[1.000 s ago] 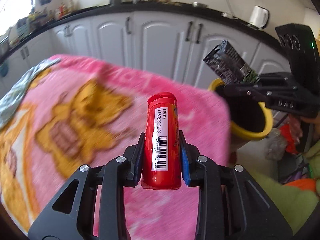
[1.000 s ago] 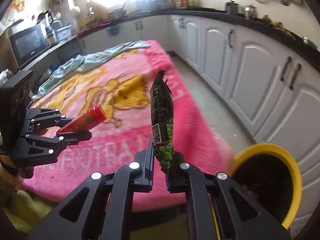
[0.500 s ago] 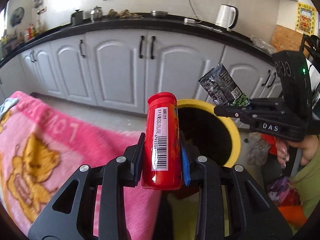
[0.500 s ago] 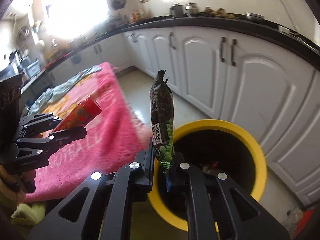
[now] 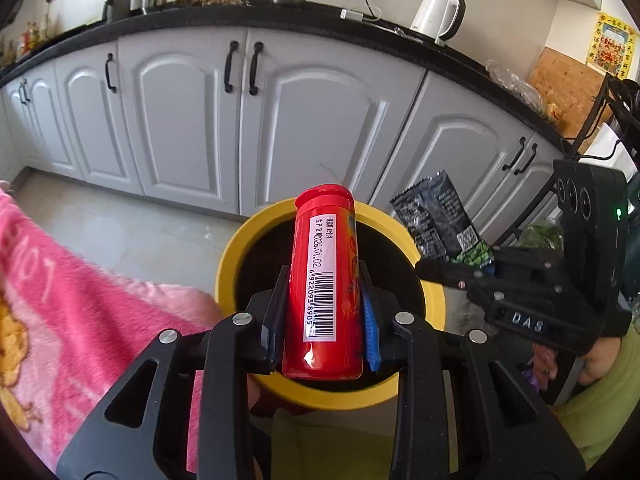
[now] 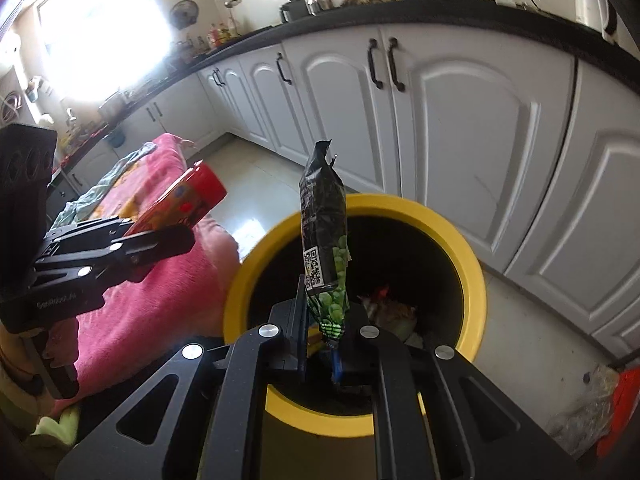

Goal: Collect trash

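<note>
My left gripper point(image 5: 322, 316) is shut on a red tube with a barcode label point(image 5: 324, 292) and holds it upright over the yellow-rimmed bin point(image 5: 228, 264). My right gripper point(image 6: 322, 344) is shut on a dark green snack wrapper point(image 6: 324, 232), held upright over the near rim of the same bin point(image 6: 476, 280). Each gripper shows in the other's view: the right one with the wrapper point(image 5: 440, 216) at the bin's right side, the left one with the tube point(image 6: 188, 200) at the bin's left side. Some trash point(image 6: 390, 308) lies at the bottom of the bin.
A pink blanket point(image 5: 80, 304) covers the surface left of the bin. White kitchen cabinets point(image 5: 312, 128) stand behind it across a strip of tiled floor point(image 6: 248, 184). Plastic bags point(image 6: 600, 412) lie on the floor to the right. A white kettle point(image 5: 436, 12) stands on the counter.
Both grippers have swung away from the pink blanket to the yellow bin, carrying the red tube and the wrapper. Both items now hang over the bin's opening.
</note>
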Demonstrator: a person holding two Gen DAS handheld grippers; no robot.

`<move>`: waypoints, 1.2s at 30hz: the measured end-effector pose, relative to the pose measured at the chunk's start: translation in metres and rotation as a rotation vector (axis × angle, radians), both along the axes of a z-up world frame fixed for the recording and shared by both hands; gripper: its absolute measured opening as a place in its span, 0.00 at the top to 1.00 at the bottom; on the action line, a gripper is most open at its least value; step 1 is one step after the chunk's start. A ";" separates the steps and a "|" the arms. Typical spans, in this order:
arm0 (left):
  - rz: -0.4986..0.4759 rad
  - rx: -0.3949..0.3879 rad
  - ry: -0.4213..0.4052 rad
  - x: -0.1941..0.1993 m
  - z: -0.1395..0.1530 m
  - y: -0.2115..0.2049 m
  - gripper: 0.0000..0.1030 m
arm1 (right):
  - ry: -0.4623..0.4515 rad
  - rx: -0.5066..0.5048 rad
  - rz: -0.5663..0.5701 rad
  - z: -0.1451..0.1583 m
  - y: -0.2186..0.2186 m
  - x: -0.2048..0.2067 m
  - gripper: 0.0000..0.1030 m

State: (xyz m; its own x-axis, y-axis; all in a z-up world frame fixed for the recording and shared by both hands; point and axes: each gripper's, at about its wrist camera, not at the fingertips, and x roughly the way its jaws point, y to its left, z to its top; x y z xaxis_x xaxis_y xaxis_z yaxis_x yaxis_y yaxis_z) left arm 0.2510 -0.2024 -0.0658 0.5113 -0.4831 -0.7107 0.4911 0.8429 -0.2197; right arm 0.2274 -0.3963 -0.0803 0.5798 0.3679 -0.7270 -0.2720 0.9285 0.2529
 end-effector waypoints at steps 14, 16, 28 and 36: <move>0.030 -0.013 0.072 0.023 -0.024 -0.008 0.54 | 0.046 0.026 -0.097 -0.019 -0.019 0.000 0.60; 0.039 -0.009 0.075 0.022 -0.023 -0.005 0.48 | 0.037 0.021 -0.104 -0.016 -0.022 -0.008 0.58; 0.102 -0.027 0.018 -0.011 0.007 0.031 0.14 | -0.099 -0.028 -0.141 0.028 -0.011 -0.064 0.25; 0.126 -0.022 -0.040 -0.048 0.030 0.053 0.11 | -0.170 -0.051 -0.150 0.050 0.008 -0.096 0.11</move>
State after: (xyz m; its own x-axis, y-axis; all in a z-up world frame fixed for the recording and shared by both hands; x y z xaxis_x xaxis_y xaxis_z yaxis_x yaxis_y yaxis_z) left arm 0.2032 -0.1497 -0.0356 0.5968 -0.4288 -0.6782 0.3906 0.8936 -0.2213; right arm 0.1313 -0.3886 -0.0303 0.7408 0.2339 -0.6297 -0.1646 0.9721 0.1674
